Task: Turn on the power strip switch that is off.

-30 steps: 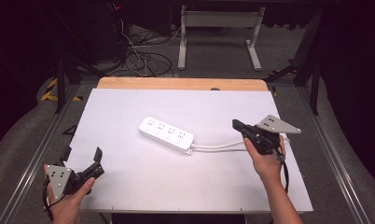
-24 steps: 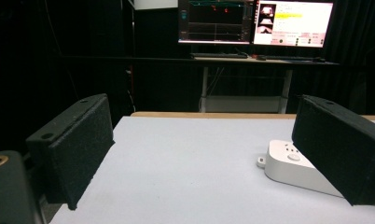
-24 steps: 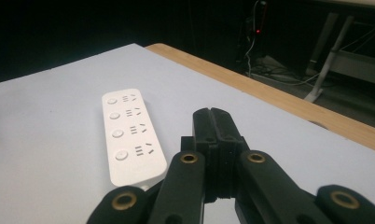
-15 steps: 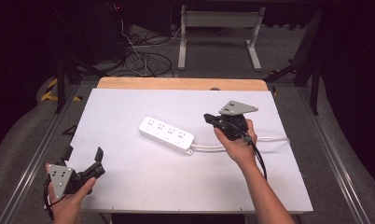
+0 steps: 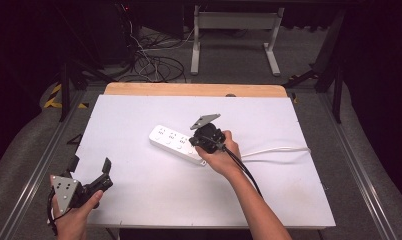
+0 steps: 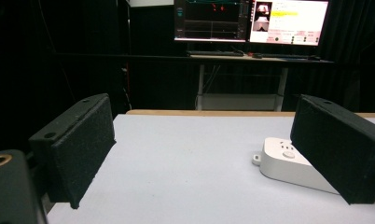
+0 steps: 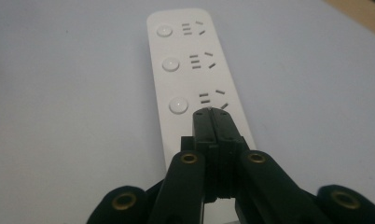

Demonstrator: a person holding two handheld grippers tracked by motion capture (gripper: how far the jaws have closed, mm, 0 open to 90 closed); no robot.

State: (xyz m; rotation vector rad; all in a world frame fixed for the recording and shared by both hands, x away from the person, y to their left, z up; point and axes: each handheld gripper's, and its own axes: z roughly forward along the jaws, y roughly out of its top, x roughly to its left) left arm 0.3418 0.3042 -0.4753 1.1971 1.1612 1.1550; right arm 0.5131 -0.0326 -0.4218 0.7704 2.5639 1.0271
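- A white power strip [image 5: 179, 144] lay flat near the middle of the white table [image 5: 139, 115], set at a slant, its white cable [image 5: 281, 150] running off toward the table's right edge.
- No container stood on the table, so nothing lay inside one.
- The strip was a long, smooth plastic bar with rounded corners; in the right gripper view it [image 7: 195, 70] showed three round white buttons in a row, each with a group of slots beside it.
- The right gripper [image 5: 205, 139] hovered over the end of the strip nearest the cable, its two black jaws pressed together with nothing between them; whether the tips touched the plastic could not be told.
- In the right gripper view that gripper's [image 7: 212, 116] closed tips sat just beside the nearest button, with brass-coloured rivets on the black linkage below.
- The left gripper [image 5: 89, 170] was held at the near left corner of the table, well apart from the strip, jaws spread wide and empty.
- In the left gripper view its pads [image 6: 83, 149] looked rough and matt black, block-shaped, with the strip's end [image 6: 281, 161] between them in the distance.
- The tabletop was a matt white sheet with a pale wooden strip [image 5: 189, 89] along its far edge.
- Two lit monitors [image 6: 251, 21] glowed beyond the table.
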